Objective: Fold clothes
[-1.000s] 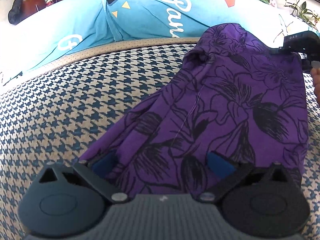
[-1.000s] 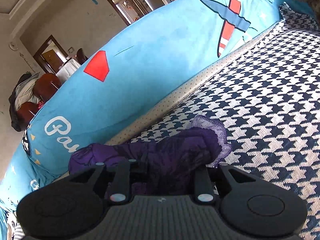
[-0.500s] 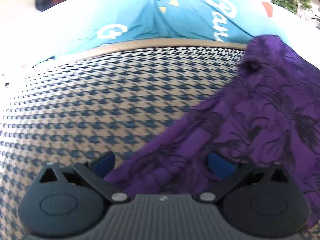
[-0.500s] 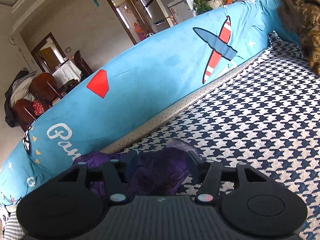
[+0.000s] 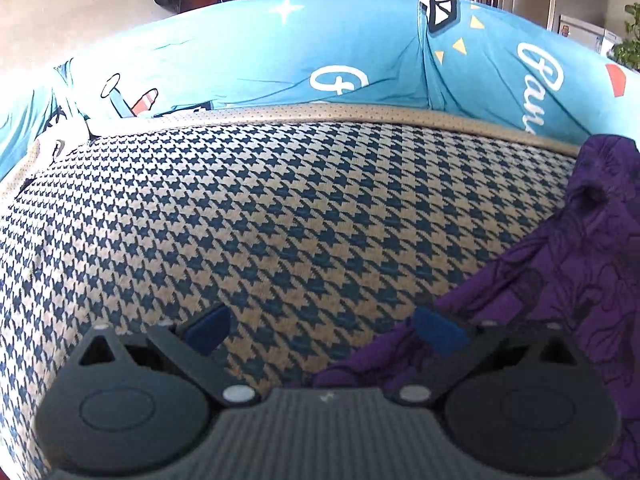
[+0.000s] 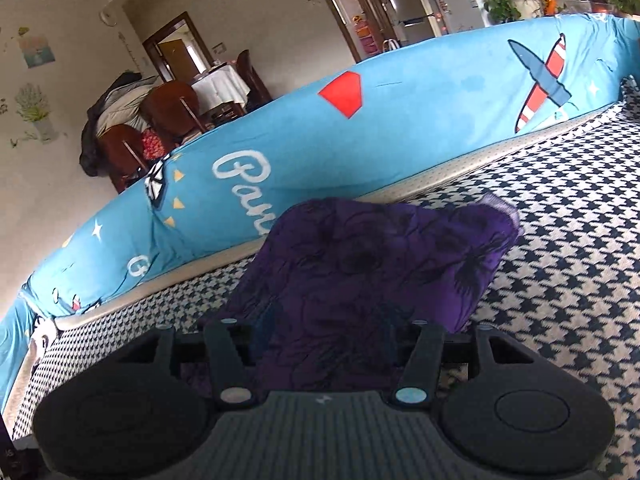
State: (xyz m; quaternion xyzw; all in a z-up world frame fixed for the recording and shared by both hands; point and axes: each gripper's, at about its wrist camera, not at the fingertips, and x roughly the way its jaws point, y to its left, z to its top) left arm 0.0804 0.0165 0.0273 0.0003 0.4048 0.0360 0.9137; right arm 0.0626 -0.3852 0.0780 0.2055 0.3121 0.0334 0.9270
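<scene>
My left fingers (image 5: 322,330) gape empty, purple garment (image 5: 568,280) lying rightward; right fingers (image 6: 332,340) straddle it (grip unclear).

Purple garment (image 6: 372,276) (black floral print), rumpled, lying on houndstooth cover (image 6: 580,240)

The left gripper (image 5: 322,330) is being held low over the houndstooth cover (image 5: 248,216), its two blue-padded fingers (image 5: 208,326) being kept wide apart with only patterned cover showing between them. The purple floral garment (image 5: 568,272) is lying at the right side of the view, its bunched lower edge being touched by the right-hand finger, though nothing is being pinched. A beige dotted border (image 5: 320,114) is being seen along the far edge of the cover, and a bright blue printed cushion (image 5: 280,56) is standing behind it
</scene>
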